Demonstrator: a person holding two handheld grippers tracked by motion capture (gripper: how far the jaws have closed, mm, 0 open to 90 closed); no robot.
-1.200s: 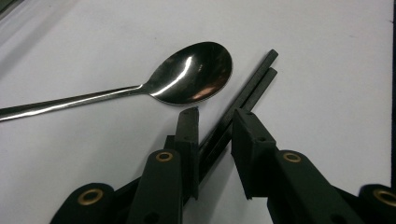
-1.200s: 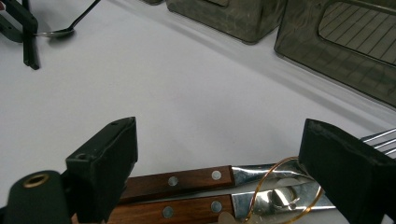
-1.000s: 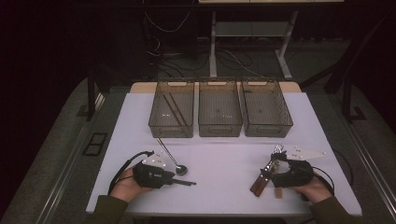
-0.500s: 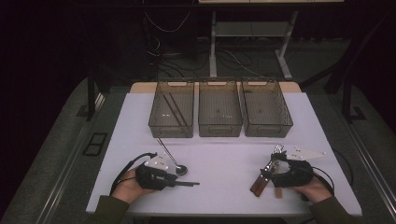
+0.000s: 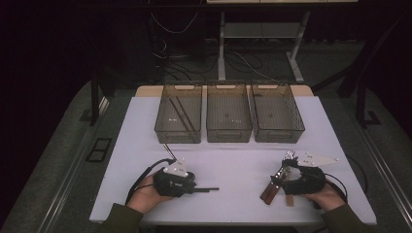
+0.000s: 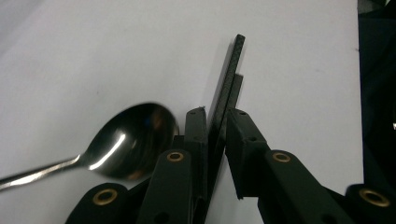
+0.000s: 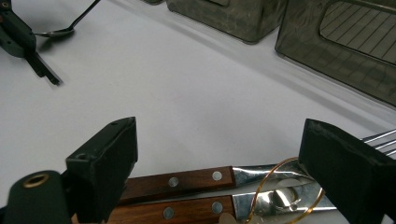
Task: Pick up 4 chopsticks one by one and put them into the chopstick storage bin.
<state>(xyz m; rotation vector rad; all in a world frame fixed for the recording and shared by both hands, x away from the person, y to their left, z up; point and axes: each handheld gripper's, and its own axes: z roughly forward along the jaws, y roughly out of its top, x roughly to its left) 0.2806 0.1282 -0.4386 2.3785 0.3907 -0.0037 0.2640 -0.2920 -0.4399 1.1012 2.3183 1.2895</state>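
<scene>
High view: white table w/ three clear bins in a row at the far side; the left bin holds two dark sticks, the middle bin and right bin look near bare. Left gripper lies low at the near-left, in the person's left hand, and a thin black stick pokes out of it toward the table's middle. A spoon lies just behind that gripper, handle running up toward the left bin. Right gripper sits at near-right in the right hand, over wood-handled cutlery. Left gripper view: jaws have just been closing and stand close together on the black stick, which runs up betw. them and out past the tips; the left pad lies against it, right pad just beside, so clamped or nearly so. Spoon bowl lies on the table touching the left jaw's outer side, handle off to the left edge. Right gripper view: jaws stand wide apart, nothing pinched. Betw. them on the table lie two wood handles w/ rivets, side by side, steel parts to the right, plus a thin gold wire ring resting over the steel. Fork tines peek out by the right jaw. Far off at upper left: the other gripper w/ its stick, and the spoon.
</scene>
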